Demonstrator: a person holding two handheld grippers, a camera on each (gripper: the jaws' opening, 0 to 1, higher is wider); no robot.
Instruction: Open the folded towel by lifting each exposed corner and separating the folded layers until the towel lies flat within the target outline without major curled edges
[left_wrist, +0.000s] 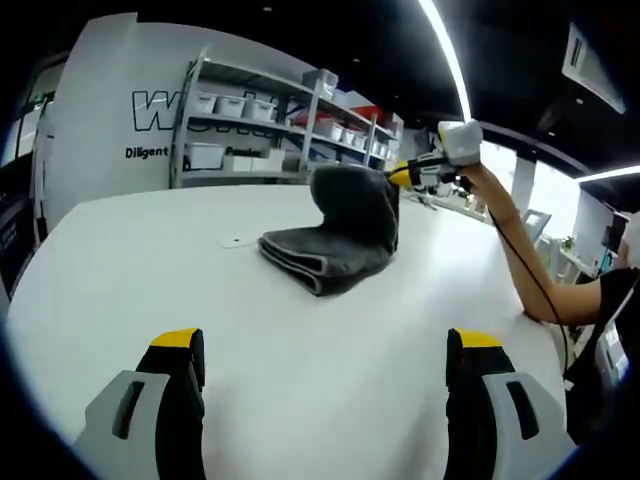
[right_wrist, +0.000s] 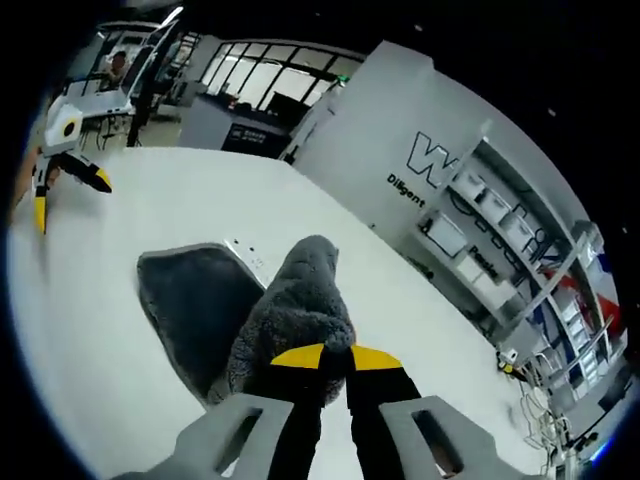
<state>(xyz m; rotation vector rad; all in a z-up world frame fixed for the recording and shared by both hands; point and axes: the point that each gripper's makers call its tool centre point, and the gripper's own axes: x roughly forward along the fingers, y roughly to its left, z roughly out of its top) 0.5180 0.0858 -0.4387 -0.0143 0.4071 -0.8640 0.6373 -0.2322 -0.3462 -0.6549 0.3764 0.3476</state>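
Observation:
A dark grey folded towel (left_wrist: 335, 240) lies on the white table (left_wrist: 150, 260), with one flap pulled up above the rest. My right gripper (left_wrist: 400, 176) comes in from the right, shut on that raised flap's top corner. In the right gripper view its yellow-tipped jaws (right_wrist: 336, 358) pinch the fuzzy towel corner (right_wrist: 300, 300), and the flat remainder of the towel (right_wrist: 190, 295) lies below on the left. My left gripper (left_wrist: 325, 352) hovers open over bare table, short of the towel; it also shows as the left gripper (right_wrist: 65, 180) far off at the table's edge.
A small light mark (left_wrist: 233, 241) sits on the table just left of the towel. Shelves with white bins (left_wrist: 260, 120) stand behind the table beside a white lettered wall. A person's arm (left_wrist: 520, 260) and a black cable reach in from the right.

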